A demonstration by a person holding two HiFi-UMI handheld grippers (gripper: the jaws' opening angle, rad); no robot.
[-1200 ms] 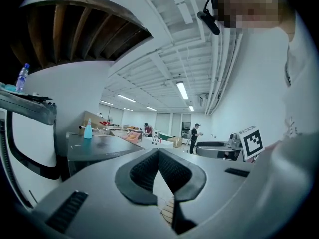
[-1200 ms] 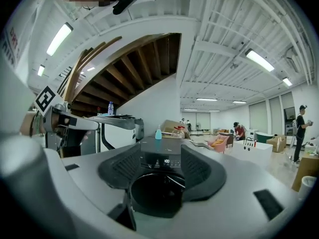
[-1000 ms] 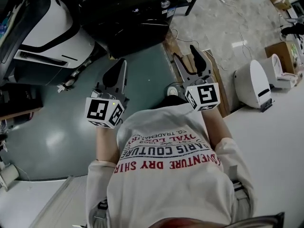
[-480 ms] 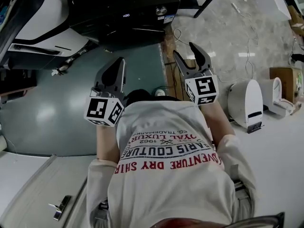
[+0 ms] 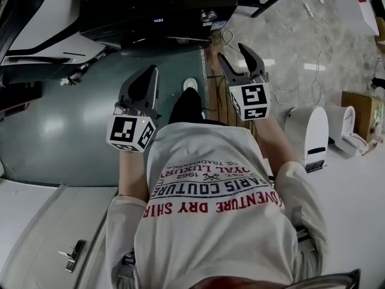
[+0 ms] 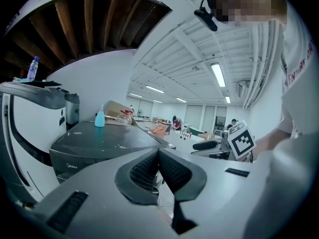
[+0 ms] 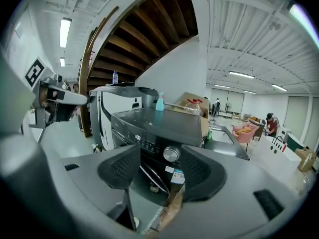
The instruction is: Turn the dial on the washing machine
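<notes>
The black washing machine (image 5: 157, 8) stands at the top of the head view, its silver dial (image 5: 209, 15) at the right end of the control panel. My right gripper (image 5: 233, 54) is open and empty, a short way in front of the dial and not touching it. In the right gripper view the dial (image 7: 171, 154) shows between the spread jaws of the right gripper (image 7: 160, 164), still at a distance. My left gripper (image 5: 147, 74) is held off to the left of the dial, with nothing in it. In the left gripper view the left gripper (image 6: 158, 156) has its jaws closed together.
A white machine (image 5: 42, 23) stands left of the washer. A blue bottle (image 7: 159, 102) and a cardboard box (image 7: 192, 103) sit on the washer's top. A wooden board (image 5: 213, 86) lies along the floor by the washer. A white appliance (image 5: 313, 134) and cables lie on the floor at right.
Both grippers have come closer to the washing machine, which now sits more squarely ahead. The right jaws stay spread and the left jaws stay together.
</notes>
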